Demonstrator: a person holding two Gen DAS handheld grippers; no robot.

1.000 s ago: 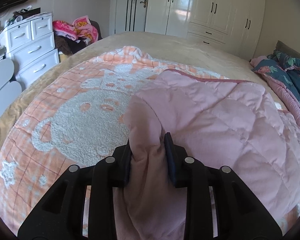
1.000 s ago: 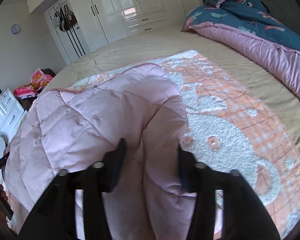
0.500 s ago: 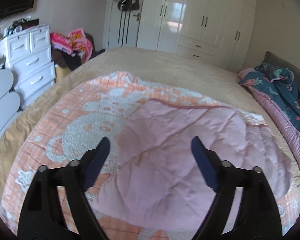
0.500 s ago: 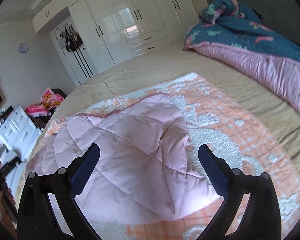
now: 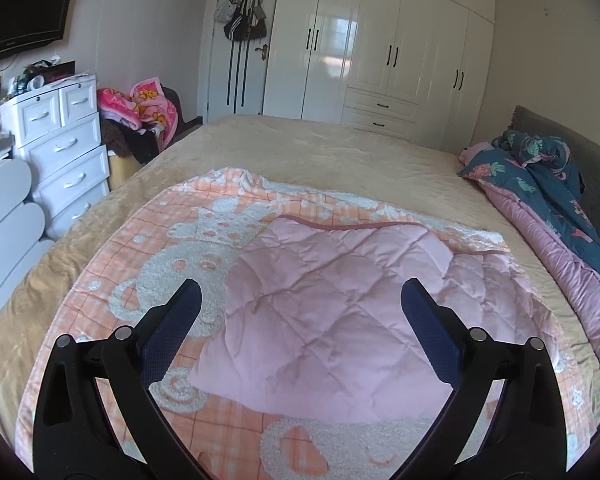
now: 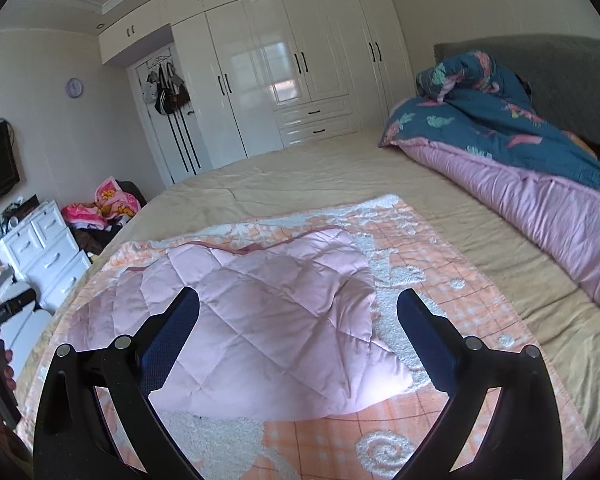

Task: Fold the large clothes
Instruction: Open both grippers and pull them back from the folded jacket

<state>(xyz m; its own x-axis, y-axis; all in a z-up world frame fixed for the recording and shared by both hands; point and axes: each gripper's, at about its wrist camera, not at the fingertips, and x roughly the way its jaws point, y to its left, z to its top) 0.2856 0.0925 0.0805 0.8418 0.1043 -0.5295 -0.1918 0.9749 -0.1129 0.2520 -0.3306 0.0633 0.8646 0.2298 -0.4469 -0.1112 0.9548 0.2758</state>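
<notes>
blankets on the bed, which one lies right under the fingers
The plain pink quilted one, folded on the orange bear blanket. The blue floral quilt is bunched far off by the headboard.

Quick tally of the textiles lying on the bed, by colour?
Pink quilted garment: 1
Orange-and-white fleecy blanket: 1
Teal floral duvet with pink lining: 1
Beige bedspread: 1
Total: 4

Pink quilted garment (image 5: 332,312) on an orange-checked blanket (image 5: 148,232) (white bear pattern).

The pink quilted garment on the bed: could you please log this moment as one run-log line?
left gripper: opening, empty | right gripper: open, empty | pink quilted garment: folded, lying on orange blanket
</notes>
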